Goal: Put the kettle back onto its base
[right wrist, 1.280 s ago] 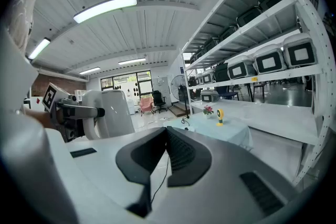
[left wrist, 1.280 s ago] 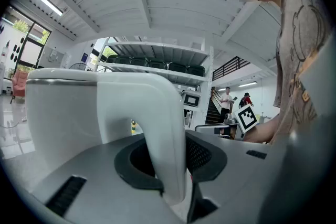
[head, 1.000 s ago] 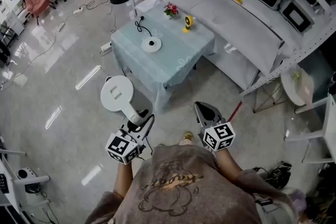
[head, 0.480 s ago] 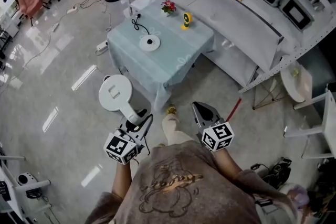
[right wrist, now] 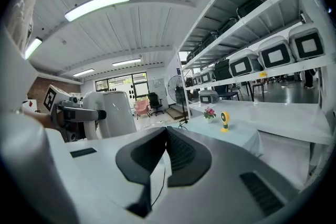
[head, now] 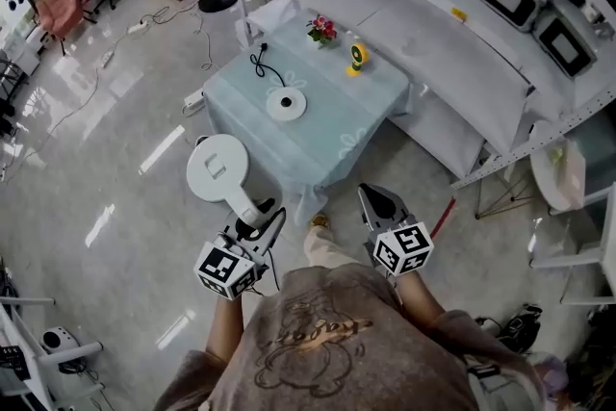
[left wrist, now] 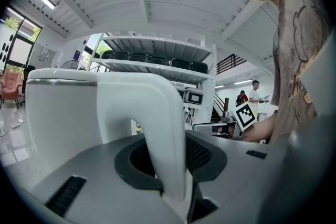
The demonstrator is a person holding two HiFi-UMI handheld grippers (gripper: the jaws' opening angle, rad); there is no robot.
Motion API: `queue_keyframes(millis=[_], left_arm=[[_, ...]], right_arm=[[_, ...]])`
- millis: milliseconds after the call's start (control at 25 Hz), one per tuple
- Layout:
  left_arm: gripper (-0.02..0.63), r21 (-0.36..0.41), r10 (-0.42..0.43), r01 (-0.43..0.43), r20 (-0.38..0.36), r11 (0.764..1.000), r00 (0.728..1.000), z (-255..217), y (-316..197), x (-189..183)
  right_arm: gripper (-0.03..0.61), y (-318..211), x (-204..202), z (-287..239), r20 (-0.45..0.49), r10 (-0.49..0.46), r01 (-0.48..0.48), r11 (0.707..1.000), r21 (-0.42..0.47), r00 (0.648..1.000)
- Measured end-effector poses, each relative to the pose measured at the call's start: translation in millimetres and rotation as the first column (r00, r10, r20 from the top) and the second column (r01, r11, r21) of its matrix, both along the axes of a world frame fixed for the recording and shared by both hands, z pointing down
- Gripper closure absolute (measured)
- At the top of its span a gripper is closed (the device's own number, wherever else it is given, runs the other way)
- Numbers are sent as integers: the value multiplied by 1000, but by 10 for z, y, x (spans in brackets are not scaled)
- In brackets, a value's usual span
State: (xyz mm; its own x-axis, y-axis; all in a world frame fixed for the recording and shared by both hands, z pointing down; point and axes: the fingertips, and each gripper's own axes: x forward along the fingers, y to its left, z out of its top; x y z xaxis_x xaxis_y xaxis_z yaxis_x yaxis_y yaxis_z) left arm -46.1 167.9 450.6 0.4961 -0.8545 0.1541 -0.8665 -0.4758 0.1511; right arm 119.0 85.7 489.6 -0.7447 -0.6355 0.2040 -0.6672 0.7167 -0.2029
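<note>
In the head view, a white kettle (head: 217, 168) hangs over the floor, short of the table. My left gripper (head: 252, 217) is shut on its handle. From the left gripper view the kettle body (left wrist: 68, 113) fills the left side, and the curved handle (left wrist: 163, 128) runs down between the jaws. Its round white base (head: 286, 104), with a black cord, lies on the pale blue table (head: 337, 135) ahead. My right gripper (head: 375, 205) is held beside the left one, shut with nothing in it. The right gripper view shows its pads (right wrist: 178, 152) meeting at the tip and the kettle (right wrist: 110, 110) off to the left.
A small flower pot (head: 321, 29) and a yellow toy fan (head: 356, 56) stand at the table's far side. White shelving (head: 452, 24) with several appliances runs behind and to the right. A power strip (head: 192, 97) and cables lie on the floor to the left of the table.
Both grippers and the kettle have come closer to the table as the person walks forward. The grip on the handle is unchanged.
</note>
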Motion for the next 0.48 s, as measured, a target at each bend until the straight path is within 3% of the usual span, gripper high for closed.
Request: queue_keyframes(millis=[480], left_arm=[[494, 10, 39, -40, 10, 999, 999, -223, -1484, -350]], right_arm=[[578, -1472, -339, -208, 11, 11, -11, 1000, 3, 1000]])
